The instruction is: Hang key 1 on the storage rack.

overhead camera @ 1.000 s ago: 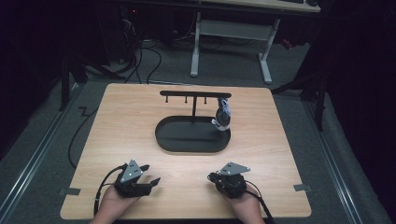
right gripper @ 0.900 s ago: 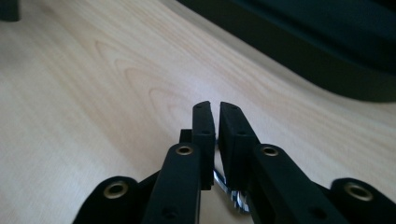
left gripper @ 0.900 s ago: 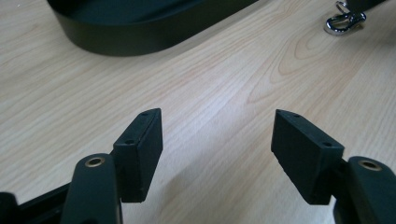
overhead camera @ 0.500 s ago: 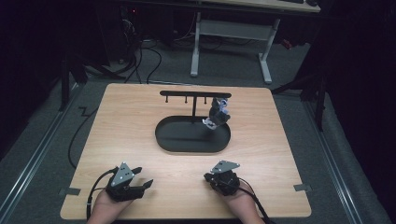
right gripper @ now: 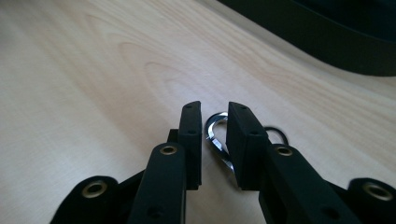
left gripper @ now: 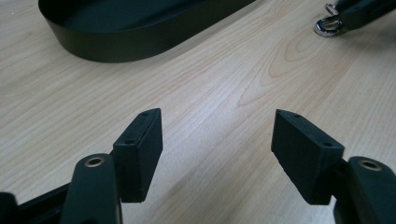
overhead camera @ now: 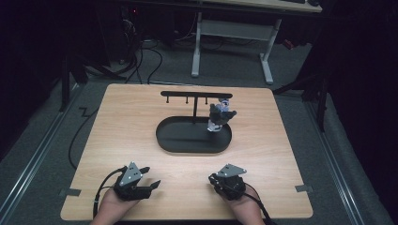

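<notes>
Near the table's (overhead camera: 141, 122) front edge, the right gripper (right gripper: 215, 140), jaws just widening, straddles a metal ring (right gripper: 215, 133) without pressing it. The left gripper (left gripper: 217, 154) stands wide apart, holding nothing, short of the black tray (left gripper: 154, 32).

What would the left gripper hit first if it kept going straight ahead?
Most likely the bare wooden table: the left gripper tilts down toward it, open jaws aimed just past the end of the black tray. Depth is unclear.
</notes>
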`<state>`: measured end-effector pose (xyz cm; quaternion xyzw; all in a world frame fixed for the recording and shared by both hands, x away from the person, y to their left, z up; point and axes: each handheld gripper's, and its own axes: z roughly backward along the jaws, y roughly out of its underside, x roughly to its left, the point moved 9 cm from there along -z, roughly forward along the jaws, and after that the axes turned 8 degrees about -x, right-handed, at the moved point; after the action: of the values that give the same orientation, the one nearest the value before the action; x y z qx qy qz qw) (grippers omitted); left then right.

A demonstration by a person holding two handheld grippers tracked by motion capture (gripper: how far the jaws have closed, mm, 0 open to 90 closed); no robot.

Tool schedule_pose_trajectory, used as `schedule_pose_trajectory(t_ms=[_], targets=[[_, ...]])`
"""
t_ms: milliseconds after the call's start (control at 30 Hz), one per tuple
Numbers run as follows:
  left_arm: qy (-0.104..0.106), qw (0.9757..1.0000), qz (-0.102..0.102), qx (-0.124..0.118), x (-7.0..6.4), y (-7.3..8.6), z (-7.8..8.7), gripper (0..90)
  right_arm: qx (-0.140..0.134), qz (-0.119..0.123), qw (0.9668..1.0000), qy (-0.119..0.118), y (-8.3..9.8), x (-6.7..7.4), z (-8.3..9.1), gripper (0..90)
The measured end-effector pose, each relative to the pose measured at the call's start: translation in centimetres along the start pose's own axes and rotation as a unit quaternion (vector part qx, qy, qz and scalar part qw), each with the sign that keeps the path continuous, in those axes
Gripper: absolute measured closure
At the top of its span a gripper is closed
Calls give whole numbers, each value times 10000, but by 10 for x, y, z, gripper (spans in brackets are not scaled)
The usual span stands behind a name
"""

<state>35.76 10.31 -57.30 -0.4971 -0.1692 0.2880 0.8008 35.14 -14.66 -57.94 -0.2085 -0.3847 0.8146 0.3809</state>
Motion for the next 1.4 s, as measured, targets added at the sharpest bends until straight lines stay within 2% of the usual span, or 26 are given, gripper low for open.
schedule_pose_trajectory(t_ms=[100, 167, 233, 300, 367, 433, 467, 533, 567, 600, 633, 667, 700, 733, 767, 900, 1000, 1033, 1133, 1200, 1267, 1400], targets=[[-66, 10000, 51, -22, 2, 2, 6, 347, 156, -20, 9999, 4, 2, -3, -7, 765], [-114, 9999, 105, -63, 6, 2, 11, 347, 204, 5, 9997, -157, 5, 1, -8, 778], [-128, 9997, 168, -103, 8, 1, 12, 347, 263, 106, 9992, -291, 12, 6, 3, 767], [-123, 9997, 157, -107, 8, 1, 11, 348, 269, 118, 9990, -340, 14, 7, 6, 758], [-82, 9999, 113, -90, 6, 0, 9, 347, 340, 153, 9987, -360, 23, 6, 18, 750], [-48, 9999, 84, -95, 5, -2, 7, 347, 360, 90, 9991, -220, 33, -4, 32, 732], [-14, 9999, 58, -96, 3, -3, 4, 347, 357, -24, 9992, -155, 38, -11, 37, 732], [-3, 10000, 37, -86, 2, -3, 3, 346, 366, -77, 9992, -112, 40, -16, 40, 729], [11, 10000, 25, -68, 2, -3, 2, 346, 339, -242, 9991, 61, 46, -32, 49, 728], [16, 10000, 13, -68, 1, -4, 0, 346, 324, -338, 9988, 118, 49, -38, 53, 728], [16, 10000, 13, -68, 1, -4, 0, 346, 324, -338, 9988, 118, 49, -38, 53, 728], [17, 10000, 10, -66, 1, -4, 0, 346, 307, -372, 9987, 179, 50, -44, 55, 728], [15, 10000, 14, -69, 1, -4, 0, 346, 306, -557, 9976, 268, 55, -59, 62, 727], [10, 10000, 12, -67, 1, -4, 1, 346, 273, -601, 9974, 272, 56, -62, 63, 725], [6, 10000, 14, -67, 1, -4, 1, 346, 252, -685, 9970, 248, 57, -65, 64, 719], [-5, 10000, 31, -73, 2, -4, 2, 346, 154, -775, 9967, 198, 56, -65, 69, 694], [-14, 10000, 44, -85, 3, -4, 3, 347, 23, -815, 9962, 294, 53, -64, 79, 713], [-15, 10000, 36, -82, 4, -4, 2, 346, 106, -857, 9956, 366, 58, -64, 85, 767], [-10, 10000, 24, -82, 3, -4, 2, 346, 208, -882, 9949, 440, 65, -65, 89, 821], [-4, 10000, 19, -74, 3, -4, 2, 347, 417, -949, 9932, 533, 77, -67, 89, 863], [-10, 10000, 17, -66, 3, -3, 2, 346, 459, -935, 9929, 575, 78, -69, 88, 864], [-34, 10000, 27, -56, 4, -2, 4, 347, 463, -922, 9911, 846, 73, -86, 78, 857]])
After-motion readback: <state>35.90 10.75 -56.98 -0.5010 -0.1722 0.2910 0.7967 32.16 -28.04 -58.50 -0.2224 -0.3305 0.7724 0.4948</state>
